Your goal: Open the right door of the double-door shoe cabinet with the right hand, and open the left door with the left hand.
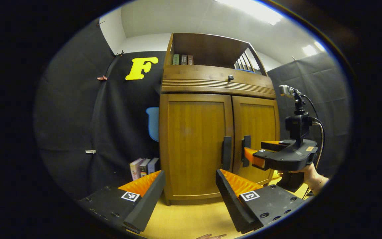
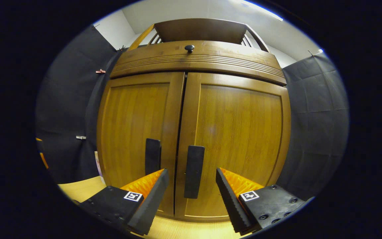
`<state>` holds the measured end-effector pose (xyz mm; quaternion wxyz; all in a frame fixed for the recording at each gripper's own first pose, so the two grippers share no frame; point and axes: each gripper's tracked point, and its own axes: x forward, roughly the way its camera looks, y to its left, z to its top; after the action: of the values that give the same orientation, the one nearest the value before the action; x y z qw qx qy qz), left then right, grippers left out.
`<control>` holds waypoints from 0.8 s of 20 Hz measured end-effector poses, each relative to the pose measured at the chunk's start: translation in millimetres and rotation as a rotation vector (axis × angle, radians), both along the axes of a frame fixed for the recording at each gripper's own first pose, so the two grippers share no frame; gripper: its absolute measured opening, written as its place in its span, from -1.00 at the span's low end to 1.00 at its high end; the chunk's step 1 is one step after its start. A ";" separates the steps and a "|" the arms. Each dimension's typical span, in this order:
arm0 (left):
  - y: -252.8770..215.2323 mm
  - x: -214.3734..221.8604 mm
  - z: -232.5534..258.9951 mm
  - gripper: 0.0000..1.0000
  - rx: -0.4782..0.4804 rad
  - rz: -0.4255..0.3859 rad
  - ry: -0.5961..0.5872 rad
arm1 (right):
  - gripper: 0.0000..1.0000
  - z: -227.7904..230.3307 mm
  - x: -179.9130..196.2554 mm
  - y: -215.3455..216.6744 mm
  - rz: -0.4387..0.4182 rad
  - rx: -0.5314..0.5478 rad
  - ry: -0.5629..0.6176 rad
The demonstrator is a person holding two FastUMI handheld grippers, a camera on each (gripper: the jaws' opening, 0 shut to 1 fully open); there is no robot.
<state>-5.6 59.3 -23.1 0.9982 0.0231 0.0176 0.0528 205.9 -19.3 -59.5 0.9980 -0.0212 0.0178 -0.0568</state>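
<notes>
A wooden double-door shoe cabinet (image 1: 217, 132) stands on a pale wood floor (image 1: 184, 222) against the black cloth wall of the booth, both doors shut, its left door (image 1: 194, 146) and right door (image 1: 255, 139) meeting at a narrow centre seam. Above the doors runs a ribbed drawer front with a small dark knob (image 1: 230, 77), and over that an open shelf holding a few books (image 1: 182, 59); more books (image 1: 144, 167) stand on the floor just left of the cabinet. In the left gripper view, the right gripper (image 1: 249, 152), held by a hand (image 1: 312, 176), reaches at the right door's dark vertical handle (image 1: 246, 151), its fingers apart with the handle near them. In the right gripper view, that gripper (image 2: 191, 176) sits close before the doors, fingers spread wide on either side of the right handle (image 2: 194, 171), not pressing on it. The left gripper (image 1: 190, 177) hangs farther back, fingers wide apart and holding nothing, facing the left door, whose handle (image 1: 226, 153) lies beyond.
</notes>
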 end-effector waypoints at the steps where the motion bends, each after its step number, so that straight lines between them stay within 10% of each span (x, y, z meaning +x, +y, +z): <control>1: 5.1 -2.0 1.9 0.89 0.012 0.014 -0.006 | 0.77 -4.1 6.6 -1.3 -0.004 0.015 0.008; 10: 33.9 -12.6 0.8 0.88 0.029 0.075 -0.018 | 0.58 -18.5 51.3 -13.6 -0.028 -0.011 0.043; 12: 36.3 -13.3 -0.9 0.88 0.038 0.082 -0.012 | -0.14 -20.4 49.5 -10.4 -0.031 -0.017 0.037; 16: 37.3 -13.1 -2.9 0.88 0.037 0.078 -0.011 | -0.45 -21.1 51.3 -11.8 -0.027 0.032 0.049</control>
<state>-18.7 96.6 -26.0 0.9949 0.0404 0.0120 0.0921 257.3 -31.0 -80.6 0.9966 -0.0066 0.0432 -0.0696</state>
